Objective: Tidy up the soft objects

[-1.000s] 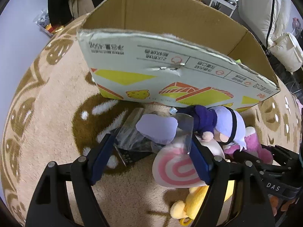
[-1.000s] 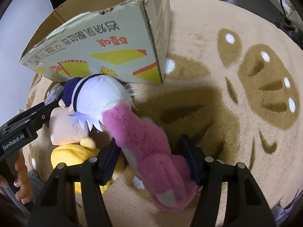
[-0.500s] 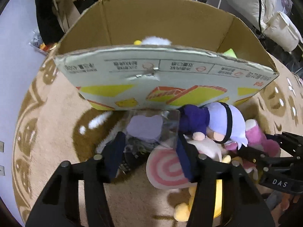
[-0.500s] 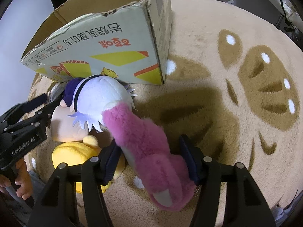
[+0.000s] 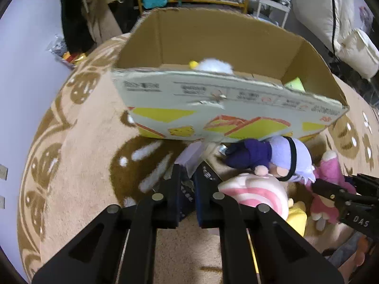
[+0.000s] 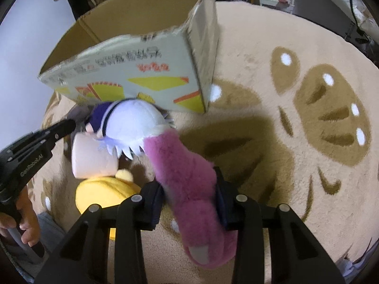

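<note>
An open cardboard box stands on the rug; it also shows in the right wrist view. In front of it lie a purple-haired doll, a pink-striped plush, a yellow plush and a pink plush. My left gripper is shut on a clear plastic packet beside the doll. My right gripper is shut on the pink plush, which leans against the doll.
A white and yellow plush and a green item sit inside the box. The tan patterned rug spreads to the right. Shelves, a bag pile and bedding stand beyond the box.
Both grippers closed: the left onto the clear packet, the right onto the pink plush. The left gripper rose, showing more of the box's inside.
</note>
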The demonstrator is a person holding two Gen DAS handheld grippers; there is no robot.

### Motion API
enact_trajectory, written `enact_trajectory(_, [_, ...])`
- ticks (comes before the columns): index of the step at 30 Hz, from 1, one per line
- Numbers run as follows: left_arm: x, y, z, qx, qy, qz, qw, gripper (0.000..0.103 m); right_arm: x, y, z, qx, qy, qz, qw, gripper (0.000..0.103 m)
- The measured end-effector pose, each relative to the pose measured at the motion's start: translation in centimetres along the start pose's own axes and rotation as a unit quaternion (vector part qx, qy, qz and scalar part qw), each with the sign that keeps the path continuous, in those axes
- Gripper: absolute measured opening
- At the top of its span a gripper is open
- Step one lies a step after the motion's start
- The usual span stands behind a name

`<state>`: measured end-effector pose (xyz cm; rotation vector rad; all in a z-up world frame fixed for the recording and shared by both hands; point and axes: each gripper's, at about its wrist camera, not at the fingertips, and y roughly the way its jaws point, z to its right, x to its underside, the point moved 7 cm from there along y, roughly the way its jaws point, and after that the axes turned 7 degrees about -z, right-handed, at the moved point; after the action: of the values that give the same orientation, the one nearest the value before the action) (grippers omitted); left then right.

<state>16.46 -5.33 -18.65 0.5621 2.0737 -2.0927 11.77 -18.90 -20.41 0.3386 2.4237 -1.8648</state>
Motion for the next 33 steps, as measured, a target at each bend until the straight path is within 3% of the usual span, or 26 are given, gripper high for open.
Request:
enact_trajectory(7, [0.1,-2.8,0.0,-0.004,0.0,0.041,0.9991,0.009,0.0,-2.4,-0.3,-0.018,-0.005,0.041,0.999,0.04])
enact_trajectory(20, [0.9,-8.2,-3.8,-0.009,-0.04,0.117,0.9923,0.009,0.1,-7.2,-1.6,-0.042,-0.011,0.124,0.991,0.04])
enact_trajectory(28, [0.6,-12.8,-3.5,-0.008,-0.037,0.187,0.9816,0.009,-1.2,-12.6,-2.5,-0.094,-0.014,0.235,0.967,0.04])
enact_trajectory(33, [-0.1,-15.0,-3.4,-0.006,-0.037,0.228,0.973,0.009,-2.6,-14.6,-3.2,-0.1,-0.021,0.268,0.958,0.04])
